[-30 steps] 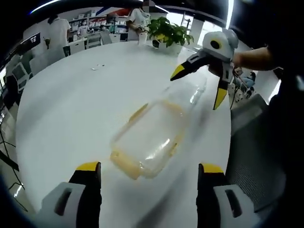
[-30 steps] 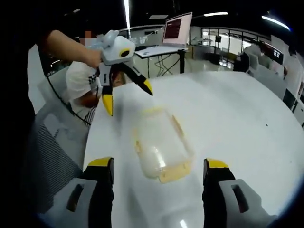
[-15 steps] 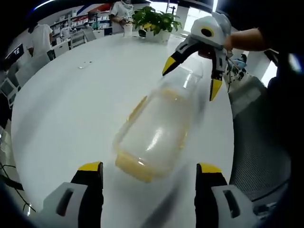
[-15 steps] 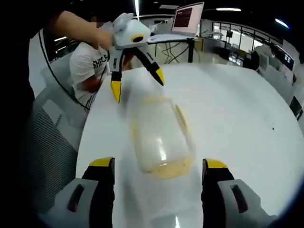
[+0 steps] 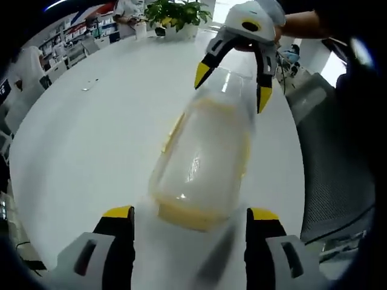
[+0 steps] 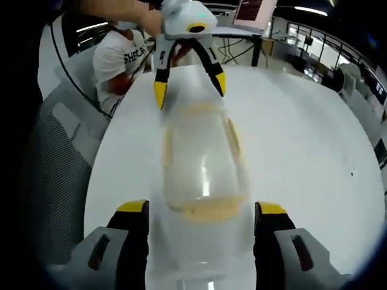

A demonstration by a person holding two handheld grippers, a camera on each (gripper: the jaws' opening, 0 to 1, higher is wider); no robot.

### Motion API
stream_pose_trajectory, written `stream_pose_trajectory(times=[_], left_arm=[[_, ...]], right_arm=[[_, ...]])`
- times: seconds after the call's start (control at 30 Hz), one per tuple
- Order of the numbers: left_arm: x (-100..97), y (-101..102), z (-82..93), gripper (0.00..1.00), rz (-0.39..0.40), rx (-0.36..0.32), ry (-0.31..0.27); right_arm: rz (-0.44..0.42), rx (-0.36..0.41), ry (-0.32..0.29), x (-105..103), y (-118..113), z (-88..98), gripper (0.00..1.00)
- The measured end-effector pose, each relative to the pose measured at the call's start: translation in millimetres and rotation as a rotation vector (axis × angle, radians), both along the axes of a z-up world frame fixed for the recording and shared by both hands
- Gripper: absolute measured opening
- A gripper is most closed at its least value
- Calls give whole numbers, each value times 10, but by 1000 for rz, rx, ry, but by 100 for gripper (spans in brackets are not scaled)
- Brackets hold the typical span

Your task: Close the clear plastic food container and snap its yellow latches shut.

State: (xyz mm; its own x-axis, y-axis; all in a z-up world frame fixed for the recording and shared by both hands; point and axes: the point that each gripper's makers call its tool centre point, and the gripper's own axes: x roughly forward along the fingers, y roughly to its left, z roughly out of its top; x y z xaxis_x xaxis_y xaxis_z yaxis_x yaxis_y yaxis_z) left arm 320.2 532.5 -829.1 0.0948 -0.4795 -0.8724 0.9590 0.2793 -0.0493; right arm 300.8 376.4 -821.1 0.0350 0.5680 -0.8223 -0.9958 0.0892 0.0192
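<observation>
Both my grippers, left gripper (image 5: 186,220) and right gripper (image 6: 201,211), have closed in on the container (image 5: 202,160) ends, jaws wide open and empty, ready to press its latches.

1. Right gripper (image 6: 199,211) rose from 6 o'clock, yellow-tipped jaws spread wide, gripping nothing.
2. Clear plastic food container (image 6: 202,160) lay lengthwise on white table (image 6: 302,151), near end between the jaw tips, blurred.
3. Yellow latches (image 6: 233,138) ran along container's long sides and near end.
4. Left gripper (image 6: 188,81) hung at 12 o'clock, jaws apart, straddling container's far end.
5. Seated person in white shirt (image 6: 121,57) at 11 o'clock; mesh chair (image 6: 57,157) at 9 o'clock; laptop (image 6: 254,9) near 1 o'clock.
</observation>
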Motion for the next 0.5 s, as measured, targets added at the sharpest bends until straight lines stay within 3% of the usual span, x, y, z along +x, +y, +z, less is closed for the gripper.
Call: stream_pose_trajectory(times=[0.27, 0.37, 0.5], left_arm=[[-15, 3, -100, 67, -87, 58, -21], [-4, 19, -127, 63, -107, 74, -15], [16, 34, -152, 61, -137, 86, -20]], right_arm=[[47, -80, -32, 66, -36, -107, 63], [46, -114, -17, 92, -57, -158, 64], [64, -135, -10, 85, -63, -176, 55]])
